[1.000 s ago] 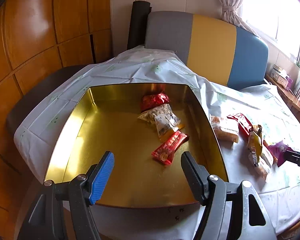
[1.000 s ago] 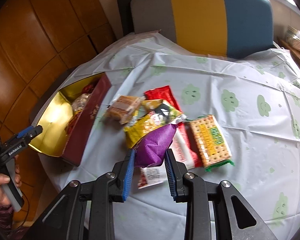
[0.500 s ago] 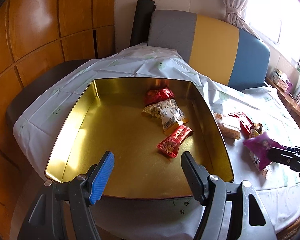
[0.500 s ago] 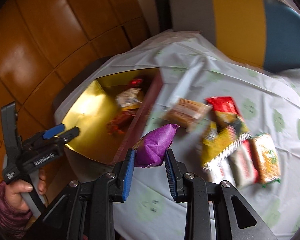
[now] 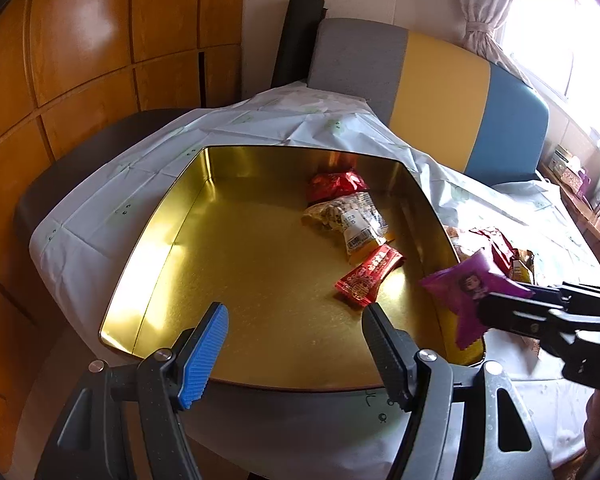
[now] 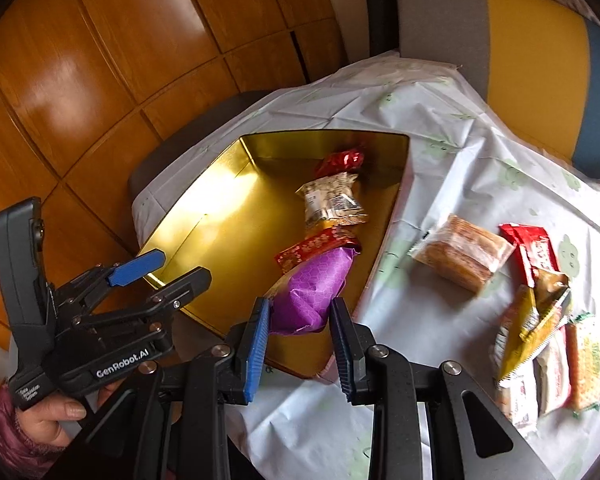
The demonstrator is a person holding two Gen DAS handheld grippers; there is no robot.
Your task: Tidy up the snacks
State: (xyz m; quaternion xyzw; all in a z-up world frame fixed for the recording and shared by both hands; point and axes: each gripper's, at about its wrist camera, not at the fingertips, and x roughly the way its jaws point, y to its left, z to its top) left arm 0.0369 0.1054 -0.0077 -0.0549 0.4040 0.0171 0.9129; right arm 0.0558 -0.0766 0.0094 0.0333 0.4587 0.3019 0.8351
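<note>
Item: purple pack (image 6: 314, 292), pinched in my right gripper (image 6: 300, 320) above the tin's (image 5: 160, 236) near edge, for dropping in; left gripper (image 5: 296, 340) spread, empty.

Both wrist views angle down, sharing the gold tin (image 5: 168, 236).

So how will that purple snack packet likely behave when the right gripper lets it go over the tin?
The purple packet looks puffy and crinkled, so probably soft and light; it sticks out past the right gripper without drooping. Its glossy film may be slippery, so it could slide a little on the smooth gold tin. Flat-ended pillow shape: unlikely to roll.
</note>
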